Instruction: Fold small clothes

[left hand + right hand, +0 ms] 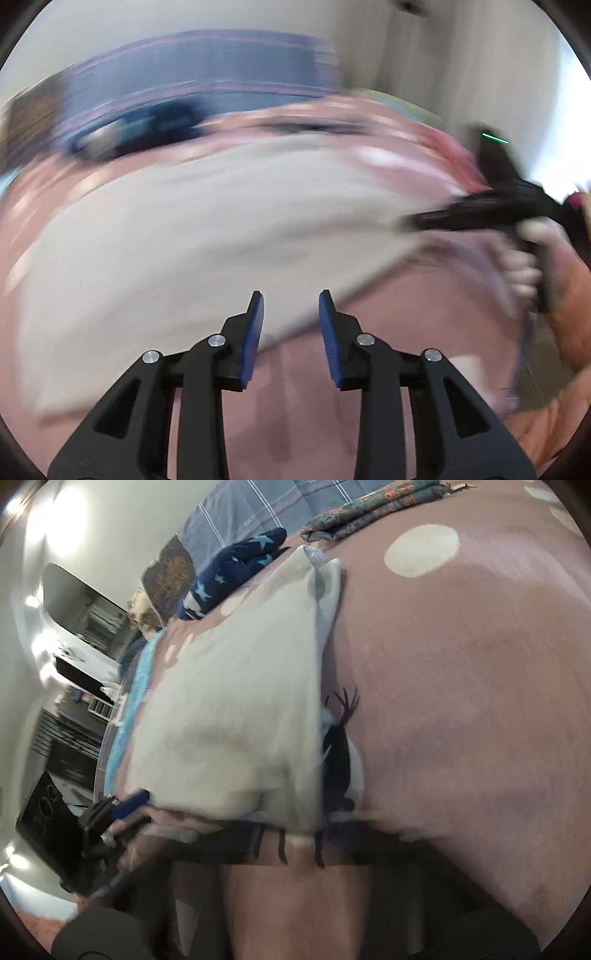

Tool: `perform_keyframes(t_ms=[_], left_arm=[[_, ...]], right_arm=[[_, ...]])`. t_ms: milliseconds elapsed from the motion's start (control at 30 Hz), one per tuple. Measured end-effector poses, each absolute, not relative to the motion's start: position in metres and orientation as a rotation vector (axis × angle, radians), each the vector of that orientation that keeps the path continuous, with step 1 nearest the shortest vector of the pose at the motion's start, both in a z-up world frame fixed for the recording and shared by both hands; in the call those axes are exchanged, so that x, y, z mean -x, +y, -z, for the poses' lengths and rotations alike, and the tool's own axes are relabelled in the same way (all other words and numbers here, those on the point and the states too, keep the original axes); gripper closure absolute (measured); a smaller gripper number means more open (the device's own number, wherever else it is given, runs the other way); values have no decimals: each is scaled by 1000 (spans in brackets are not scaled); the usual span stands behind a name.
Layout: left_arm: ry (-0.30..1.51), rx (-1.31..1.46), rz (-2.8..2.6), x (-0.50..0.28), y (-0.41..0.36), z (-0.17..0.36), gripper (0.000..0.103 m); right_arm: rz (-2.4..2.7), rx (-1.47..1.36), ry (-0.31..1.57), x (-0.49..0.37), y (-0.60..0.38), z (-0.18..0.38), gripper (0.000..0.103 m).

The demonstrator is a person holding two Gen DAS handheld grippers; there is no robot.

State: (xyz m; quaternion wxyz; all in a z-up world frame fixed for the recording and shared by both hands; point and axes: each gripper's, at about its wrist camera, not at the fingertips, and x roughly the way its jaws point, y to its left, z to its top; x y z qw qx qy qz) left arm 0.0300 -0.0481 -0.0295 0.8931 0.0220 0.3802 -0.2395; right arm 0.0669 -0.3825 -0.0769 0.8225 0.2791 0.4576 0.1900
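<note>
The left gripper (pixel 291 314) is seen from its own wrist camera with both blue-padded fingers (pixel 254 332) standing apart. The gap between the pads is clear: nothing is clamped and neither pad touches cloth. The fingers point down over the near edge of a pale grey-white garment (pixel 207 229), which lies spread on a dusty-pink bedspread (pixel 295 424). This view is heavily motion-blurred, so fine detail of the cloth cannot be read.

The right gripper (pixel 436 219) appears at the right side of the left wrist view as a dark body held in a person's hand (pixel 524 258). Its fingertips reach the right edge of the pale garment. The blur hides the tips; the fingers read as closed together, and whether cloth is pinched between them cannot be told.

In the right wrist view the camera's own fingers are smeared into a dark band along the bottom of the frame, at the garment's near edge. The pale garment (pixel 240 709) lies flat on the bedspread (pixel 461 701), which carries pale round spots and a dark printed figure partly covered by the garment's right edge. The left gripper (pixel 125 805) shows at the garment's lower left corner, its blue pad just beside the cloth edge.

Toward the far edge of the bed lie a navy cloth with pale stars (pixel 236 568) and a folded patterned fabric (pixel 369 513).
</note>
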Motion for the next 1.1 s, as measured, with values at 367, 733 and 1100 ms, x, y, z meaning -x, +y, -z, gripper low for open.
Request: perform_keyframes(t_ms=[367,733,1100], left_arm=[[771,218,85,-8,137,31,65],[817,296,171,-23,141,59,48],[756,414,203,-15,166,61,48]], right_arm=[[-95,-533,1006,-23,-416,90,101],[-226,-469,1002,-48,-347,84,95],[-104,-358,1134,-46,-343,78,89]])
